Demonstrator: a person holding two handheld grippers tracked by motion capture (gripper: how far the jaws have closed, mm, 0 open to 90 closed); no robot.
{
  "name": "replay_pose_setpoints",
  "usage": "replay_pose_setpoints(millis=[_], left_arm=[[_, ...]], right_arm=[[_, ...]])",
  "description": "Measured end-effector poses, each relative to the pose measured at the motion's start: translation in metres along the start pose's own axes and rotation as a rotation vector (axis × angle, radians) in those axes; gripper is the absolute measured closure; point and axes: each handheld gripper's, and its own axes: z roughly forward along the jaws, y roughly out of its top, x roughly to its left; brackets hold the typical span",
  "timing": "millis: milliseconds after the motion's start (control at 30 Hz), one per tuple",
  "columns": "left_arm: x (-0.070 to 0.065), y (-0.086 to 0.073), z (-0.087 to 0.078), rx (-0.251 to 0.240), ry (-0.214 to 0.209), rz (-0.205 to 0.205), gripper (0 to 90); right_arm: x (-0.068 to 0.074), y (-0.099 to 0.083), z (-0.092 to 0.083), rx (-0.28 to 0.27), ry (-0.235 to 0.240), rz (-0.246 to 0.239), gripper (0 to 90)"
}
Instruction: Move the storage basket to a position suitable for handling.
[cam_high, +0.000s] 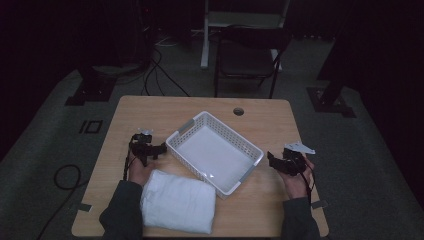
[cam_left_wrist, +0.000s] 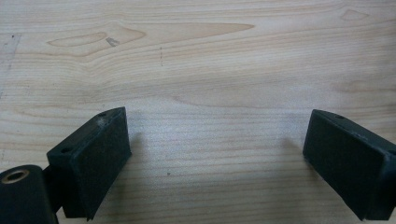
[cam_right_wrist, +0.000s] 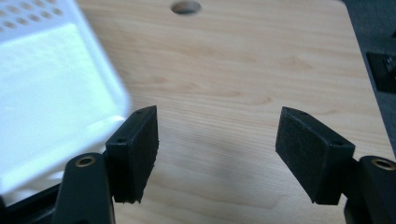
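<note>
Two tongs rest apart on the wooden surface (cam_high: 150, 107), both released with nothing between their jaws: left tongs (cam_high: 148, 147) just left of the white perforated basket (cam_high: 215, 150), right tongs (cam_high: 280, 162) near its right corner. The basket's long axis runs diagonally, upper left to lower right. A folded white towel (cam_high: 177, 202) lies by the left forearm.

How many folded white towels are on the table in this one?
1. The folded white towel lies at the table's near edge, beside the left forearm, just in front of the white basket, which looks empty.
</note>
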Motion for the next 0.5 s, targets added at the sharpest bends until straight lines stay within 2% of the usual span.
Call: replay_pose_setpoints(millis=[67, 233, 400, 500], left_arm=[[0.000, 0.000, 0.000, 0.000, 0.000, 0.000, 6.8], [0.000, 0.000, 0.000, 0.001, 0.000, 0.001, 6.8], [0.000, 0.003, 0.003, 0.006, -0.010, 0.011, 5.0], [0.000, 0.004, 0.004, 0.010, -0.013, 0.014, 2.2]], right_arm=[[0.007, 0.003, -0.009, -0.021, 0.032, 0.005, 29.1], [0.032, 0.007, -0.025, -0.041, 0.084, -0.024, 23.5], [0.059, 0.001, -0.031, -0.025, 0.116, -0.054, 16.2], [0.069, -0.004, -0.031, -0.013, 0.145, -0.049, 15.2]])
